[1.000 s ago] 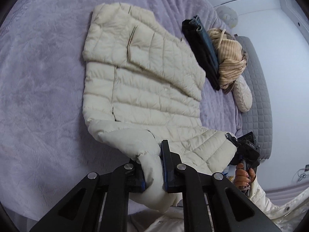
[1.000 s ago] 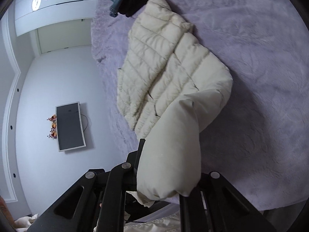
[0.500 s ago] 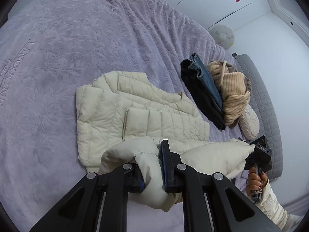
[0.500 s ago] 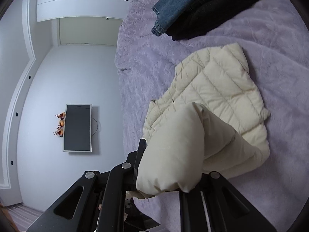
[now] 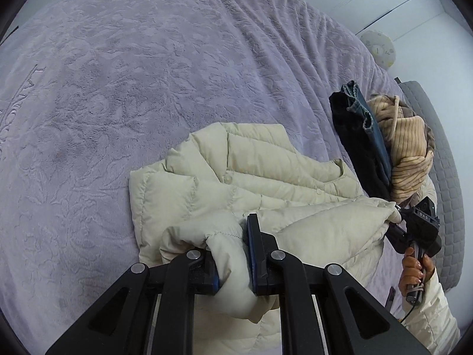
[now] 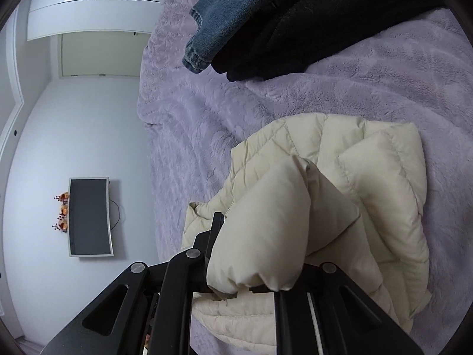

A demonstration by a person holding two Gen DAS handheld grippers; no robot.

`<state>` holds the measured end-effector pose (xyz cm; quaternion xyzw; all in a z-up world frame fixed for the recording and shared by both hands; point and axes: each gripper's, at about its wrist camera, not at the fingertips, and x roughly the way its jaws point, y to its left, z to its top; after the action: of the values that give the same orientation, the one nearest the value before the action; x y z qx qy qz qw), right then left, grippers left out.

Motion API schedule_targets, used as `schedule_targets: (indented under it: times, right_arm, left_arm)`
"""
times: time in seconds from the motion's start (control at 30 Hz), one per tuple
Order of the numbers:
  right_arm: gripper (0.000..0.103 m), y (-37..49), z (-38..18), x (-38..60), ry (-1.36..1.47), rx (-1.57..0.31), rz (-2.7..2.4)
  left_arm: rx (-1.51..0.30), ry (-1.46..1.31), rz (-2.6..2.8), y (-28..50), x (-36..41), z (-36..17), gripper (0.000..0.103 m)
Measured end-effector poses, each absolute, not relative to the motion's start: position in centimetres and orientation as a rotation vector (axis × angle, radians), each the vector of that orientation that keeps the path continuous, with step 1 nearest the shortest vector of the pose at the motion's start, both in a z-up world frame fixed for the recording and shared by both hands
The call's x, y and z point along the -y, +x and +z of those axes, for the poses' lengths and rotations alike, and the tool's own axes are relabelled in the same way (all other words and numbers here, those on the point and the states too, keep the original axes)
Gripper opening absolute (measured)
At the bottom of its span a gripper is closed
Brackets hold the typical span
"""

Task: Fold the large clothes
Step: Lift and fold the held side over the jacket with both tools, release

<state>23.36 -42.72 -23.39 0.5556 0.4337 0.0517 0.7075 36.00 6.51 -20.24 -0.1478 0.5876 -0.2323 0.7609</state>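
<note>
**Puffer jacket pinched at both near corners, folded half held over the rest**

Puffer jacket [image 5: 251,183], cream, quilted, lies on the lilac bedspread [image 5: 118,88] with its near portion lifted and doubled over the part resting flat on the bed.

Left gripper [image 5: 233,254]: jaws clenched on a thick roll of the jacket's near edge. The fabric bulges out between the two blue-lined pads and hangs down below them. Rest of the garment spreads ahead of and to the right of the jaws.

Right gripper [image 6: 251,254]: a puffed fold of the same jacket fills the gap between the fingers and drapes over the right one, hiding it. Left finger [image 6: 215,230] presses against the fold's side. Grasp reads as closed on the fabric. In the left wrist view this gripper [image 5: 399,222] shows at the jacket's right corner, pinching the hem, with the person's hand [image 5: 414,269] on its handle.

Beyond the jacket, apart from it: a pile of dark clothing [image 5: 354,148], jeans [image 6: 224,14] and a tan ribbed knit [image 5: 408,148] on the bedspread. A wall-mounted screen [image 6: 88,216] shows in the right wrist view.
</note>
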Motion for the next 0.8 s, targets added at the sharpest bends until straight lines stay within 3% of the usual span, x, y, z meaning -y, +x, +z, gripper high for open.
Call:
schedule_targets:
  times: [0.2,0.8]
  right_arm:
    - [0.014,25.6,-25.4,42.8,1.214,-0.976,0.077]
    - [0.015,27.9,-24.9,42.5,1.162,-1.028,0.023]
  left_arm:
    - [-1.295,-0.278,-0.479,38.0,-5.6,-20.8,0.015]
    - [-1.253,-0.085,-0.522,36.2,-5.7,-15.6,0.018]
